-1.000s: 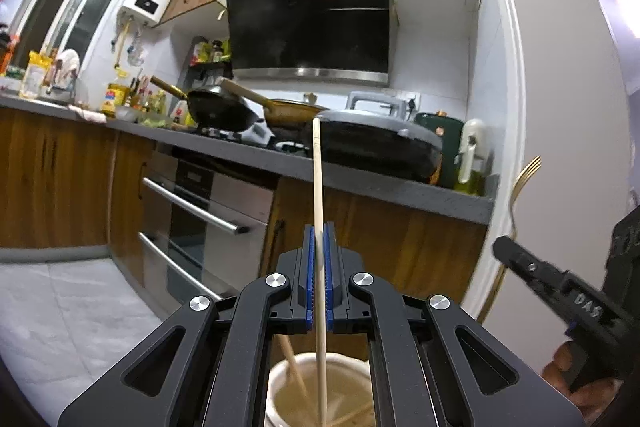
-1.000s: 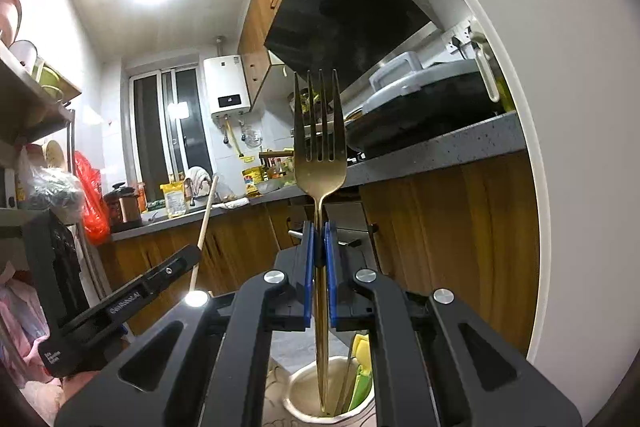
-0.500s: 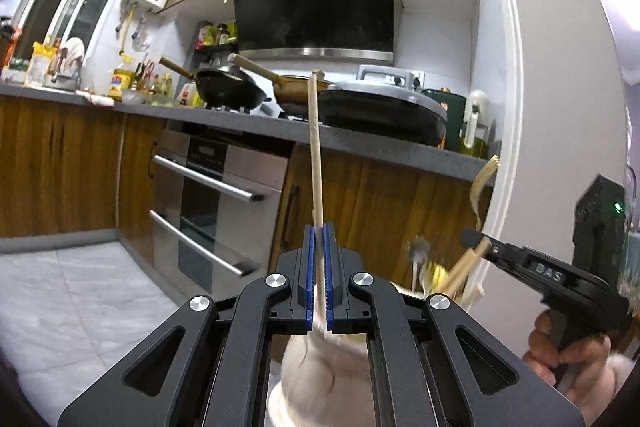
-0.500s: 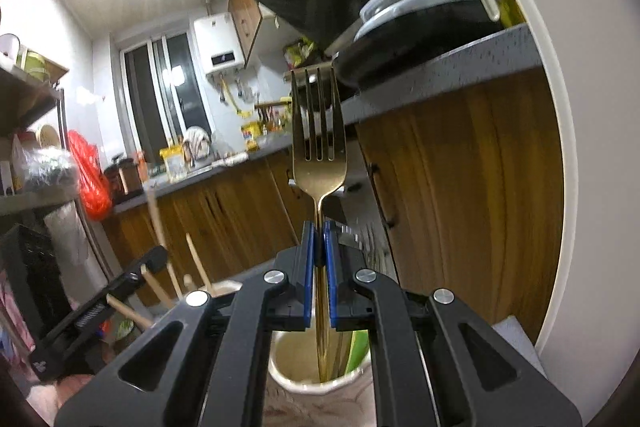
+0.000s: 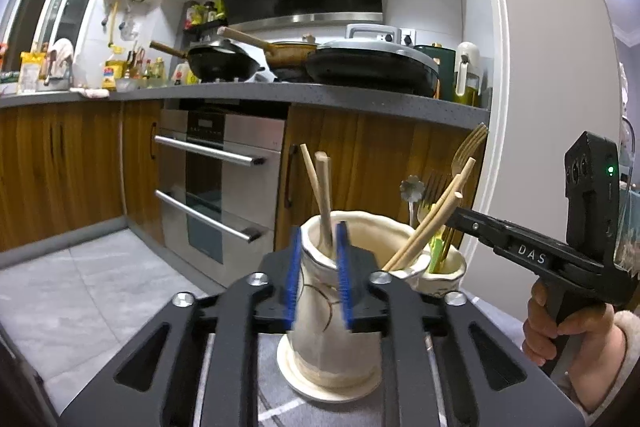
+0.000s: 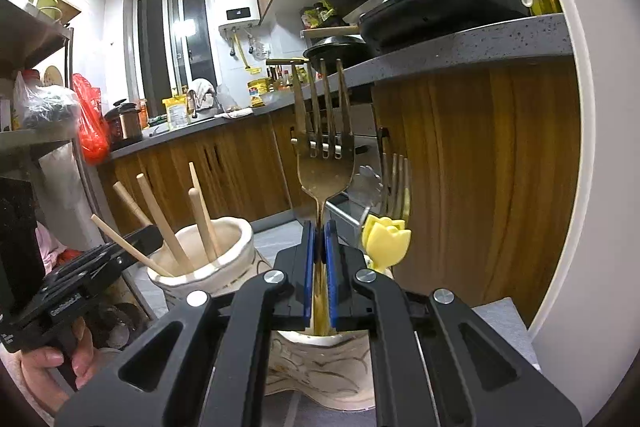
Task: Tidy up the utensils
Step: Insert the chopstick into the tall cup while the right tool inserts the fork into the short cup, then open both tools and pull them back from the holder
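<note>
Left wrist view: we are opening the left hand-held gripper (image 5: 318, 269); its jaws are parting just ahead of us, the chopstick (image 5: 325, 205) already standing free in the cream holder (image 5: 320, 303).
Right hand-held gripper (image 6: 319, 247): we are clamping the gold fork (image 6: 324, 163) upright, its handle dipping into the second holder (image 6: 320, 371) directly below.
</note>
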Demonstrator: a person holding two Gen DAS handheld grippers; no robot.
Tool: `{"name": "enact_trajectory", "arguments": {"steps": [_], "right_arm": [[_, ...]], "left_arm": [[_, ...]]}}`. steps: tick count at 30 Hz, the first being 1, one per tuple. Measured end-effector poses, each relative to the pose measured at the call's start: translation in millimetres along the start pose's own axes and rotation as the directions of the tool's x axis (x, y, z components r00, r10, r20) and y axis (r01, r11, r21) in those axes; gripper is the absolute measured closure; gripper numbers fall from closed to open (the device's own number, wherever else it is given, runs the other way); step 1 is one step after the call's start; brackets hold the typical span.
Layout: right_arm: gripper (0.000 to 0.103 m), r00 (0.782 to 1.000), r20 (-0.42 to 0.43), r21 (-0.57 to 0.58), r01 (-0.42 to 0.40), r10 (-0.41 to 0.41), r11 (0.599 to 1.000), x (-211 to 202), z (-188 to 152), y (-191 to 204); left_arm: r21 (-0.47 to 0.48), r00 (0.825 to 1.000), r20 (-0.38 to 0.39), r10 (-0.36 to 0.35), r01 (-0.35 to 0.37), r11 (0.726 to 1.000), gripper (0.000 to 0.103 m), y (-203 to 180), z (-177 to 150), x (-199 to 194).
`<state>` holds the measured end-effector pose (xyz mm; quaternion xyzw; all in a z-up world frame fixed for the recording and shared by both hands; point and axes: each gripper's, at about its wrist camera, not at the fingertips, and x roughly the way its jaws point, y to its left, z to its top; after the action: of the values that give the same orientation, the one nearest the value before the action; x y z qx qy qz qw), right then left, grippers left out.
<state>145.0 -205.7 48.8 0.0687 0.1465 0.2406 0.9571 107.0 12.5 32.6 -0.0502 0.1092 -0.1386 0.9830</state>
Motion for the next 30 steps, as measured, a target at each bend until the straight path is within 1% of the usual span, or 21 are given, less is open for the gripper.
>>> {"name": "enact_trajectory", "arguments": {"steps": [4,6,8,12,14,15,16,18,19,20,21,22,23,24,25,26,29,30], "right_arm": [[0.097,0.999,0.009,0.0,0.051,-0.051,0.999,-6,-3,-6],[0.096,0.998,0.008,0.002,0.066,-0.066,0.998,-8,-4,-9],[0.095,0.997,0.005,0.005,0.081,-0.081,0.997,-8,-4,-11],[0.092,0.996,-0.008,0.024,0.09,-0.089,0.996,-5,-3,-16],[0.073,0.996,-0.005,0.031,0.089,-0.089,0.996,-5,-3,-17],[0.07,0.996,-0.005,0.034,0.092,-0.092,0.995,-6,-3,-17],[0.069,0.996,-0.008,0.034,0.093,-0.093,0.995,-6,-4,-17],[0.069,0.995,-0.012,0.027,0.098,-0.098,0.995,-7,-5,-16],[0.068,0.995,-0.014,0.025,0.097,-0.096,0.995,-9,-6,-15],[0.064,0.995,-0.016,0.022,0.098,-0.097,0.995,-10,-6,-15],[0.06,0.995,-0.017,0.019,0.099,-0.099,0.995,-12,-7,-13],[0.053,0.995,-0.017,0.015,0.102,-0.101,0.995,-14,-8,-12],[0.049,0.994,-0.019,0.012,0.104,-0.104,0.995,-16,-9,-11],[0.046,0.994,-0.027,0.006,0.108,-0.108,0.994,-19,-11,-10],[0.04,0.993,-0.035,0.002,0.112,-0.112,0.994,-21,-12,-9],[0.033,0.992,-0.045,-0.004,0.119,-0.119,0.993,-23,-14,-8],[0.018,0.99,-0.065,-0.015,0.127,-0.127,0.992,-35,-24,-7],[0.016,0.989,-0.069,-0.021,0.129,-0.13,0.991,-39,-27,-5]], "left_arm": [[0.009,1.0,-0.002,0.014,-0.014,1.0,0.081,0,1,-1],[0.005,1.0,-0.004,0.016,-0.016,1.0,0.077,1,1,-2],[0.002,1.0,-0.009,0.018,-0.018,1.0,0.071,1,0,-2],[-0.009,1.0,-0.011,0.021,-0.021,1.0,0.067,4,0,-4],[-0.011,1.0,-0.01,0.022,-0.022,1.0,0.065,5,0,-5],[-0.012,1.0,-0.01,0.023,-0.023,1.0,0.065,5,-1,-5],[-0.014,1.0,-0.01,0.025,-0.025,1.0,0.064,6,-1,-6],[-0.018,1.0,-0.011,0.026,-0.026,1.0,0.063,7,-2,-8],[-0.02,1.0,-0.01,0.027,-0.027,0.999,0.061,7,-2,-10],[-0.022,1.0,-0.007,0.028,-0.029,0.999,0.057,7,-3,-12],[-0.023,1.0,-0.006,0.03,-0.03,0.999,0.054,7,-3,-14],[-0.023,0.999,-0.001,0.035,-0.035,0.999,0.05,7,-4,-17],[-0.022,0.999,0.003,0.041,-0.041,0.999,0.043,6,-5,-20],[-0.023,0.999,0.007,0.047,-0.047,0.999,0.039,6,-5,-22],[-0.025,0.999,0.011,0.054,-0.053,0.998,0.032,6,-6,-25],[-0.027,0.998,0.013,0.06,-0.059,0.998,0.025,5,-8,-28],[-0.029,0.996,0.014,0.086,-0.086,0.996,0.016,4,-11,-36],[-0.027,0.995,0.012,0.097,-0.097,0.995,0.014,3,-12,-40]]}}
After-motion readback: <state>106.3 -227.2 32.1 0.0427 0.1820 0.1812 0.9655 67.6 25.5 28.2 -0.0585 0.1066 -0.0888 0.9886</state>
